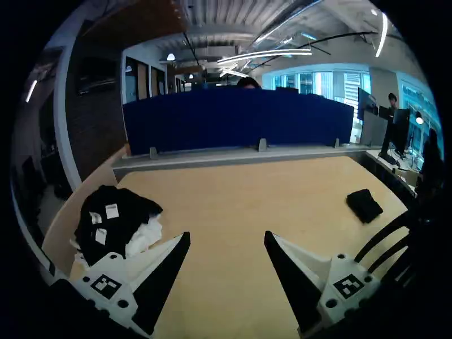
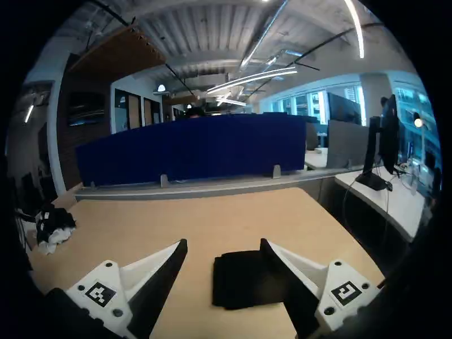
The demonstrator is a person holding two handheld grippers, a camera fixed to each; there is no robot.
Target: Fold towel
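Gaping, right hand-held gripper [image 2: 223, 242] frames folded towel [image 2: 246, 279]; left hand-held gripper [image 1: 226, 234] faces pile [image 1: 116, 223].

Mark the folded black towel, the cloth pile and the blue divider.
Folded black towel [image 2: 246, 279]: right gripper view, middle of top face.
Cloth pile [image 1: 130, 206]: left gripper view, black top layer.
Blue divider [image 1: 237, 118]: left gripper view, panel centre.

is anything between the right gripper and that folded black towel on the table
Nothing visible does. The open right gripper points at the folded black towel, which lies on the bare table just ahead of its fingers, one finger overlapping its edge.
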